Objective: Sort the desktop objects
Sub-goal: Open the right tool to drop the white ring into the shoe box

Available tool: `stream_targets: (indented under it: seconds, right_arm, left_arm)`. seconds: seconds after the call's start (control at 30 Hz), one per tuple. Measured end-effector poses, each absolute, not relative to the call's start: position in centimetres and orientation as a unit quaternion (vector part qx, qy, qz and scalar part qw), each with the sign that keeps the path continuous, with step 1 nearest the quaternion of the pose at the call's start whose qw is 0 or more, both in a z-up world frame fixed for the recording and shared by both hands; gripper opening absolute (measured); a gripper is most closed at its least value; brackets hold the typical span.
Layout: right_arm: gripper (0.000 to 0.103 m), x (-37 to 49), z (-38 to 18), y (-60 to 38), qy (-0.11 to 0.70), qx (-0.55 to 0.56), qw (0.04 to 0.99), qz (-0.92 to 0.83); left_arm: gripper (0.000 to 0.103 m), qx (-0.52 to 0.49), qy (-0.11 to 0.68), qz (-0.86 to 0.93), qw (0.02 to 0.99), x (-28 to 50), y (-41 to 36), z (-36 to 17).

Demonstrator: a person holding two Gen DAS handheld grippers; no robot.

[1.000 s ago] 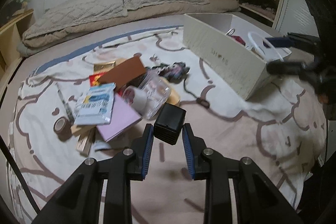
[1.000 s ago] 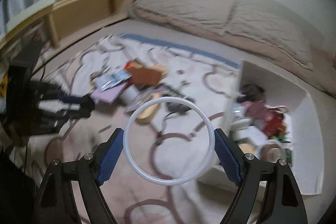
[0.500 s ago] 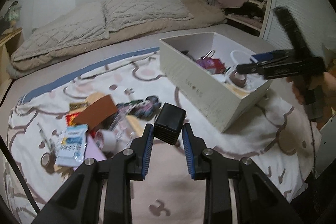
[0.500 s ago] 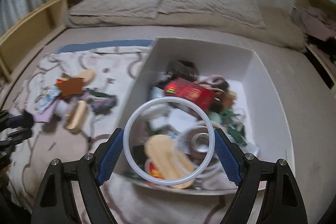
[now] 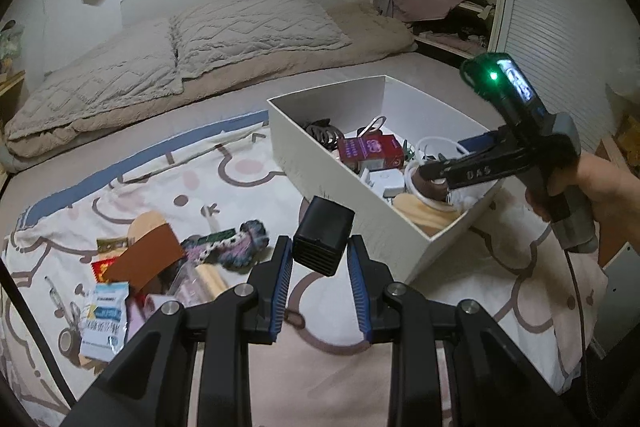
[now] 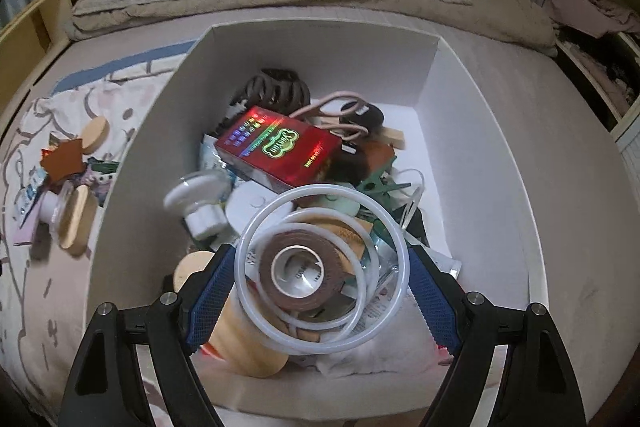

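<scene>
The white box (image 5: 352, 187) sits on a patterned blanket (image 5: 240, 179) spread over the bed, and everything else lies around it or in it.

The left gripper (image 5: 320, 267) hangs above the blanket just short of the box's near long wall. Its blue pads (image 5: 282, 279) pinch a small black cube (image 5: 323, 241) from both sides, the cube tilted, with a ribbed face turned down toward the camera.

The right gripper (image 6: 322, 281) points steeply down over the near end of the box. Its fingers are spread wide, and a translucent white ring (image 6: 320, 267) spans the gap between them, its rim touching each blue pad. Directly under the ring, inside the box, a brown tape roll (image 6: 300, 273) lies flat with a second thinner white ring around it. Farther into the box lie a red carton (image 6: 280, 149) with a rainbow sheen, a dark hair claw (image 6: 276, 89) near the far wall, and a tan wooden lid (image 6: 236, 331) against the near wall. In the left wrist view a hand (image 5: 600, 187) holds the right gripper's handle beside the box.

On the blanket, away from the box's long wall, a loose pile remains: a brown card (image 5: 144, 259), a blue and white packet (image 5: 104, 323), and a knitted multicoloured piece (image 5: 240, 247).
</scene>
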State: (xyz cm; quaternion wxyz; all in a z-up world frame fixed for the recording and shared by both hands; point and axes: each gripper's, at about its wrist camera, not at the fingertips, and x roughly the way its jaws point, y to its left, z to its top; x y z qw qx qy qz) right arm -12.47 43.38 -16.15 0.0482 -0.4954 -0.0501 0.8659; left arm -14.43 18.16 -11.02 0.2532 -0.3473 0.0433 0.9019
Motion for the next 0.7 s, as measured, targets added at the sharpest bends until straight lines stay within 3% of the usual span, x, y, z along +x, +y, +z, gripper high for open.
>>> stream_targets:
  seconds: [0.47, 0.7]
  right_arm:
    - [0.085, -13.0, -18.0, 43.4, -0.065, -0.528, 0.044, 0.845]
    - [0.093, -12.2, -17.1, 44.3, -0.05, -0.513, 0.031, 0.856]
  left_arm:
    - [0.028, -0.34, 0.018, 0.903, 0.263, -17.4, 21.7, -9.8]
    - [0.028, -0.344, 0.014, 0.9, 0.268, -18.3, 23.6, -9.9]
